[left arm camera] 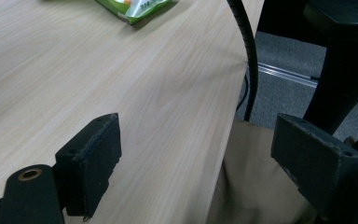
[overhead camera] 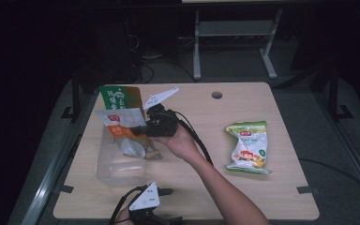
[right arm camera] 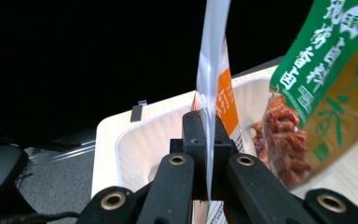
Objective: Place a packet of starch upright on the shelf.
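Room dim, edges falling to black. Light wood worktop (overhead camera: 262, 197) with rounded corners, a round cable hole (overhead camera: 217, 95) near its far edge. Grey carpeted floor (overhead camera: 243, 70) all around. Behind the worktop, a pale metal table frame (overhead camera: 198, 47) with splayed feet. Dark cables (overhead camera: 154, 63) trail across the floor at the back.

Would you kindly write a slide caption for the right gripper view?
Right gripper shut on a white-and-orange snack pouch, held over a clear plastic bin beside a green snack bag.

Black right claw (right arm camera: 208, 154) with brass rivets, white three-cornered plate, black cable, bare forearm
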